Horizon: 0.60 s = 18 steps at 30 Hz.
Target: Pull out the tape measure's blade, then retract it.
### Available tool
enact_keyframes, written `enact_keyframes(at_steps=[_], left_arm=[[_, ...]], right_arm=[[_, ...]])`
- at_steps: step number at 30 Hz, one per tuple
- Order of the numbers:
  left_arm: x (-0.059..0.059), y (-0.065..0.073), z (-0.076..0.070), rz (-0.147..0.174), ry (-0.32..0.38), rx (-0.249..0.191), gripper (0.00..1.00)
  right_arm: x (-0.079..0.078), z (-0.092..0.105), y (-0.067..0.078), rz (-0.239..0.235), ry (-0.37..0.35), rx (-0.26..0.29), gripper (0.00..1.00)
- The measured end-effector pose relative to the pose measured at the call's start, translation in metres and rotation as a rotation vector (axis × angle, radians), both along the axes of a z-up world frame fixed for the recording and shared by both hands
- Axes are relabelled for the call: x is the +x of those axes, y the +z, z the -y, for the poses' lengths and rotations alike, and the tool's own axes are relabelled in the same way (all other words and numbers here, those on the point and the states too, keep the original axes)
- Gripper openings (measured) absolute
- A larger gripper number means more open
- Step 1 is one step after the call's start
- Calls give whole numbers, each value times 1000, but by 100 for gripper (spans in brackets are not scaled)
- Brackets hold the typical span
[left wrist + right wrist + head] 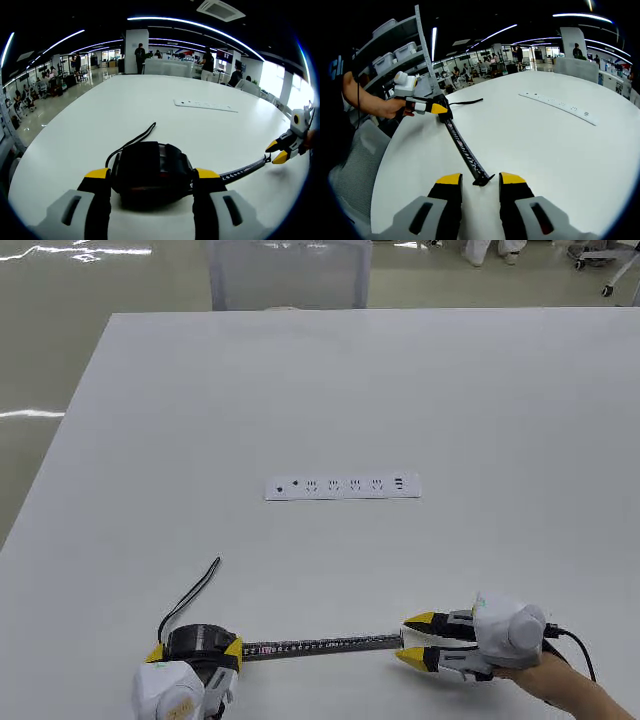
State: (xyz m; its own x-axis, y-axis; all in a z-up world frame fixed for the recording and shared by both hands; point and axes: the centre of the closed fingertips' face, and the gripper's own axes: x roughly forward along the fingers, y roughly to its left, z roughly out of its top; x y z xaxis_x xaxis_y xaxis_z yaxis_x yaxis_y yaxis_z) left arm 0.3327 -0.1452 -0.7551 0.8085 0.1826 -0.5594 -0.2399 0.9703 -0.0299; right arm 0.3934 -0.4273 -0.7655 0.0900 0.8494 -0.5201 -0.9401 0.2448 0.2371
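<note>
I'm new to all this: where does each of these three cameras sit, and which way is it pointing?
Head view: on the person's headset, looking forward and down at the white table; left tongs, right tongs and a hand show at the bottom.
Left gripper view: on the left tongs, looking forward over the tape measure clamped between its jaws.
Right gripper view: on the right tongs, looking along the blade toward the person's arm.
Shared: all three show the power strip.

The tape measure [200, 641] and its wrist strap [190, 594] are black; the blade [320, 646] is dark with pale marks and some red. The left gripper [151, 174] and right gripper [409, 638] are white with yellow tips, the table [350, 390] and power strip [342, 486] white.
</note>
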Motion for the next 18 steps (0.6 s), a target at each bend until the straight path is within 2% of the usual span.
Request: enact_keyframes(at_steps=[4,7,11,18], left_arm=[[0,-1,0,1,-2,3,64],[1,-1,0,0,-2,5,64],[1,-1,0,-1,-6,9,64],[0,-1,1,-3,-9,10,64]], right_arm=[[2,-1,-2,-21,3,14,24],[2,-3,-3,-70,4,49,22],[3,-4,-6,-85,4,40,18],[1,-4,-9,-105,20,35,19]])
